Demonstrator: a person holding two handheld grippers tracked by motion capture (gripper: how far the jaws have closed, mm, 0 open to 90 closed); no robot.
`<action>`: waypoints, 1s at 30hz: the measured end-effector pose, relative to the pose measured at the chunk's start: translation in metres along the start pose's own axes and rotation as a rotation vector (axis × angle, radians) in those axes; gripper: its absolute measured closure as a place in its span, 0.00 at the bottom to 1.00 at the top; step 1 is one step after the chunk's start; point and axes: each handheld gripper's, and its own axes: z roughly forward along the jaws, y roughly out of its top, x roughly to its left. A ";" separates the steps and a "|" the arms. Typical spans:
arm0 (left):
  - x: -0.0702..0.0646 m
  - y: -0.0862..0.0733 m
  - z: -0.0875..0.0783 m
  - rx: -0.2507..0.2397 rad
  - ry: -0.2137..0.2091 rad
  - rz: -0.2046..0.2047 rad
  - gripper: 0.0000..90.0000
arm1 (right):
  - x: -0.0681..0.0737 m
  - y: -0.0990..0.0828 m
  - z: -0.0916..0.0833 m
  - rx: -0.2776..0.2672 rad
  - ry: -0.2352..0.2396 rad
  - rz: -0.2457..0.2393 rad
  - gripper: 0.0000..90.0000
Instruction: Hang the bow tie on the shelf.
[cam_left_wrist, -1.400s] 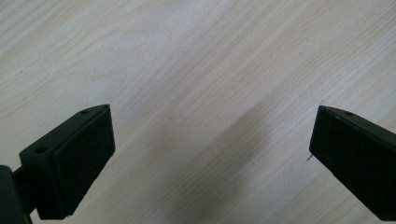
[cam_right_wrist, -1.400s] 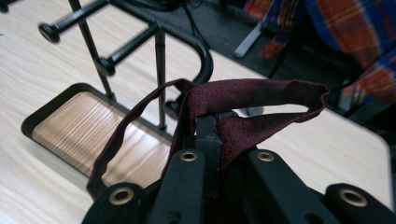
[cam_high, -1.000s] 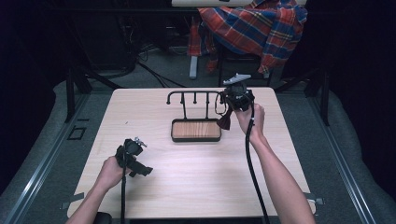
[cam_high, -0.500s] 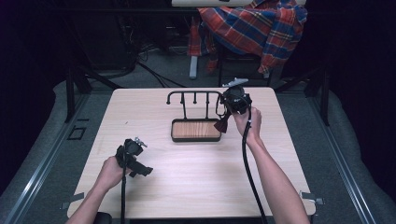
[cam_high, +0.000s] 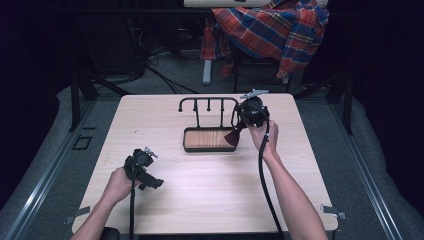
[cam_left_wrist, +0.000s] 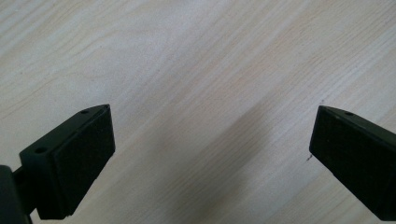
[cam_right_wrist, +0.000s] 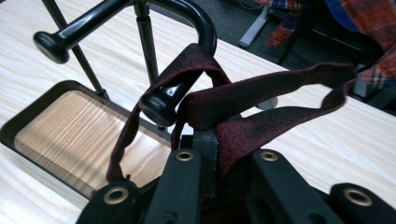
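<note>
I am holding a dark red woven fabric strap (cam_right_wrist: 261, 100) in my right gripper (cam_right_wrist: 210, 158), jaws clamped on it, and looping it over the knobbed end of the black metal hook rack (cam_right_wrist: 163, 100) that rises from the wood-floored black tray (cam_high: 209, 138) on the pale wooden table (cam_high: 210, 185). The strap looks soft, light and floppy, so I am pinching it near the fold. My left gripper (cam_left_wrist: 210, 154) is hovering wide and empty over the table.

Overhead view; gripper views close above table (cam_high: 210, 195).
</note>
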 end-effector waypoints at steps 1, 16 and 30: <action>0.000 0.000 0.000 -0.001 -0.002 -0.001 0.00 | -0.001 0.000 0.001 0.005 0.002 0.005 0.95; 0.000 0.000 0.000 0.000 -0.002 0.001 0.00 | -0.014 0.002 0.024 -0.023 0.050 0.080 0.95; -0.001 0.000 0.000 -0.002 -0.003 0.002 0.00 | -0.019 -0.002 0.028 -0.024 0.109 0.111 0.88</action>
